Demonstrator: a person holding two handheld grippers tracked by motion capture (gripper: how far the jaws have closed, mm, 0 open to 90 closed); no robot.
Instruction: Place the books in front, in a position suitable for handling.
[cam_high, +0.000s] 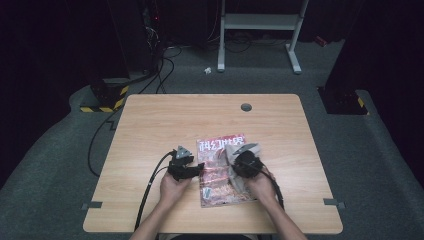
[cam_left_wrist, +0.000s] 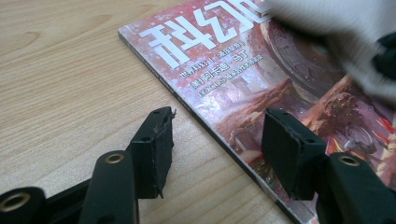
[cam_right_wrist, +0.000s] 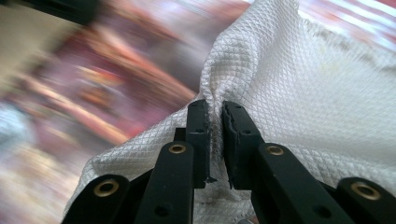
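A red magazine (cam_high: 218, 172) with white characters on its cover lies flat on the wooden table (cam_high: 150, 125), near the front middle. A white quilted cloth (cam_high: 239, 159) rests on its right half. My right gripper (cam_right_wrist: 215, 123) is shut on a fold of that cloth (cam_right_wrist: 299, 84), and the magazine cover behind it is blurred. My left gripper (cam_left_wrist: 217, 135) stands open at the magazine's left edge (cam_left_wrist: 196, 112). One of its jaws hangs over the bare wood, the other over the cover, with nothing between them. In the high view the left gripper (cam_high: 192, 170) sits just left of the magazine.
A grey grommet (cam_high: 246, 107) is set in the table near its far edge. Black cables (cam_high: 150, 187) trail from both grippers toward the front edge. Beyond the table, a white desk frame (cam_high: 260, 30) and loose cables lie on the dark carpet.
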